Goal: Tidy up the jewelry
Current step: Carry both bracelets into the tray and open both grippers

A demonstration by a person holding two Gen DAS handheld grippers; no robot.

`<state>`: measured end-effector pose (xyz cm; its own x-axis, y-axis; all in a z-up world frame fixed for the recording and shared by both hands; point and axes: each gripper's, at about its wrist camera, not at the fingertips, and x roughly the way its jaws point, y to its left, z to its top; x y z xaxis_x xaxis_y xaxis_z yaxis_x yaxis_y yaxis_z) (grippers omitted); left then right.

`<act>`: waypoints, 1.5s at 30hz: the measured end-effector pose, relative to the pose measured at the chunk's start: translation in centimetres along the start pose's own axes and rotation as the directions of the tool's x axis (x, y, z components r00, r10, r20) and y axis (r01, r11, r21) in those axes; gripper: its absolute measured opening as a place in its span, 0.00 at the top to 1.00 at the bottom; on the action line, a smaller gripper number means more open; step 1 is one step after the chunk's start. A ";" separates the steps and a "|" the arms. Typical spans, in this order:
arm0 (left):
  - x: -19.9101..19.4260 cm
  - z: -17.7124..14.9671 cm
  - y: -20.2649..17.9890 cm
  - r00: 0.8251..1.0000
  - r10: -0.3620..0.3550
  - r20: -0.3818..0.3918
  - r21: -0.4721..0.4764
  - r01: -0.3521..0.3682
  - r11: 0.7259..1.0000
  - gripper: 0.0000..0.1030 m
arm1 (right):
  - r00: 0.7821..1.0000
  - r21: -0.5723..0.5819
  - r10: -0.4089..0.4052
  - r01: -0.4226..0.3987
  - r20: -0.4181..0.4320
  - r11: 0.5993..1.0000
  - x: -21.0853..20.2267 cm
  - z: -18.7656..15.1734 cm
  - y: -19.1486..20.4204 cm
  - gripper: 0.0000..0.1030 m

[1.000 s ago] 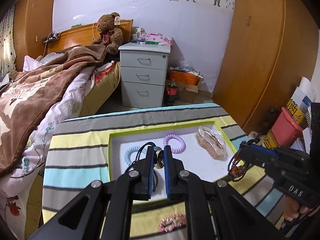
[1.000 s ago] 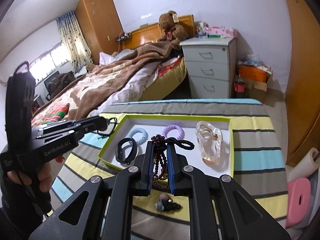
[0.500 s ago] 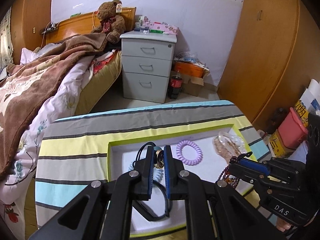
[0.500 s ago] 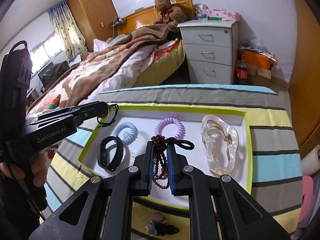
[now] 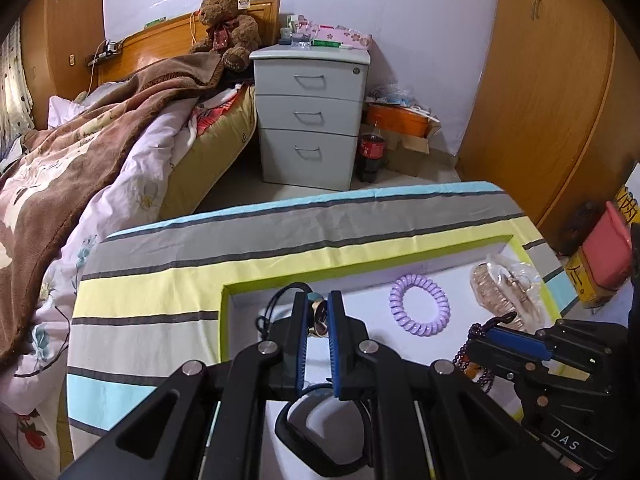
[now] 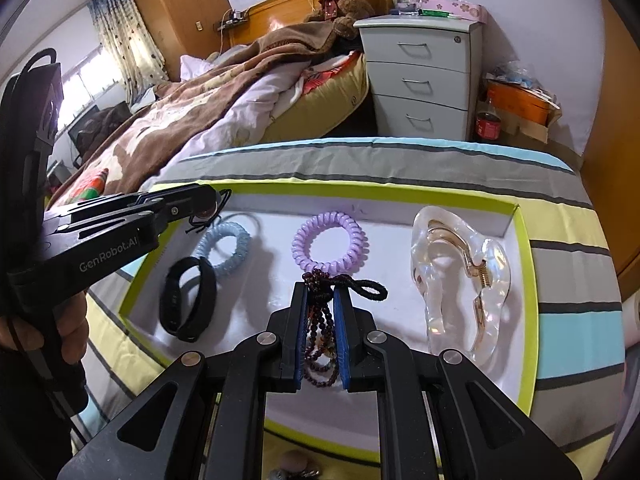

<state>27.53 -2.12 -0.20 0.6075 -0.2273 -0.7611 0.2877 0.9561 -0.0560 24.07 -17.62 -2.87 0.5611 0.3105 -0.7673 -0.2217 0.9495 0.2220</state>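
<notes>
My left gripper (image 5: 318, 312) is shut on a round pendant on a black cord (image 5: 319, 315) and holds it over the far left corner of the green-rimmed white tray (image 5: 228, 312). It also shows in the right wrist view (image 6: 208, 206). My right gripper (image 6: 321, 300) is shut on a dark beaded bracelet (image 6: 318, 344) above the tray's (image 6: 526, 280) middle, near its front. In the tray lie a purple coil hair tie (image 6: 329, 240), a blue coil hair tie (image 6: 226, 248), a black band (image 6: 186, 300) and a clear hair claw (image 6: 460, 280).
The tray sits on a striped cloth (image 5: 160, 292) over a table. A small dark trinket (image 6: 294, 466) lies on the cloth in front of the tray. A bed (image 5: 100, 140), a grey drawer unit (image 5: 310, 112) and a wooden wardrobe (image 5: 540, 80) stand behind.
Both grippers moved forward over the tray with their loads. The left one went toward the far left corner, the right one toward the tray's middle.
</notes>
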 end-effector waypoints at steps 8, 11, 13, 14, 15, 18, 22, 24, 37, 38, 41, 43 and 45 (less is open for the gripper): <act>1.7 -0.1 -0.2 0.999 0.000 -0.032 0.002 0.000 1.000 0.90 | 0.998 -0.023 -0.061 0.061 -0.005 0.998 0.8 0.1 -0.1 0.87; 2.2 -0.2 -0.5 0.999 -0.002 -0.041 0.011 0.002 1.000 0.90 | 0.997 -0.029 -0.073 0.073 -0.005 0.997 0.8 0.2 -0.2 0.87; 2.4 -0.2 -0.6 0.999 -0.003 -0.045 0.011 0.003 1.000 0.90 | 0.997 -0.031 -0.079 0.079 -0.007 0.996 0.9 0.3 -0.2 0.87; 2.5 -0.3 -0.7 0.999 -0.003 -0.048 0.010 0.004 1.000 0.90 | 0.996 -0.034 -0.083 0.083 -0.007 0.996 1.0 0.3 -0.2 0.87; 2.6 -0.3 -0.7 0.999 -0.004 -0.050 0.010 0.004 1.000 0.90 | 0.996 -0.038 -0.089 0.089 -0.008 0.995 1.0 0.3 -0.1 0.87; 2.8 -0.4 -0.7 0.999 -0.004 -0.054 0.008 0.005 1.000 0.90 | 0.995 -0.045 -0.101 0.100 -0.010 0.994 1.3 0.3 -0.1 0.86; 3.0 -0.4 -0.7 0.998 -0.014 -0.066 -0.001 0.014 1.000 0.90 | 0.992 -0.058 -0.123 0.122 -0.014 0.991 1.6 0.3 0.0 0.84; 3.0 -0.3 -0.7 0.998 -0.014 -0.065 -0.002 0.014 1.000 0.90 | 0.992 -0.064 -0.126 0.124 -0.014 0.990 1.6 0.4 0.0 0.84; 3.0 -0.3 -0.9 0.998 -0.015 -0.068 0.004 0.015 1.000 0.62 | 0.989 -0.084 -0.146 0.145 -0.004 0.986 1.7 0.2 0.3 0.75; 2.9 -0.3 -0.9 0.998 -0.016 -0.068 0.004 0.016 1.000 0.61 | 0.989 -0.084 -0.147 0.146 -0.002 0.986 1.6 0.2 0.2 0.75; 2.7 -0.3 -0.9 0.998 -0.013 -0.067 -0.004 0.013 1.000 0.57 | 0.989 -0.083 -0.145 0.145 0.002 0.986 1.3 0.2 0.2 0.75; 2.6 -0.3 -0.8 0.998 -0.009 -0.066 -0.004 0.009 1.000 0.54 | 0.989 -0.089 -0.147 0.146 0.004 0.985 1.2 0.1 0.2 0.75; 2.3 -0.3 -0.8 0.998 -0.009 -0.062 -0.006 0.008 1.000 0.50 | 0.989 -0.094 -0.146 0.145 0.004 0.985 1.0 0.1 0.3 0.74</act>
<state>28.52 -3.33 -2.11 0.5579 -0.2238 -0.7991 0.2881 0.9553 -0.0664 24.67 -17.04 -3.51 0.5903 0.1691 -0.7893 -0.2114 0.9761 0.0510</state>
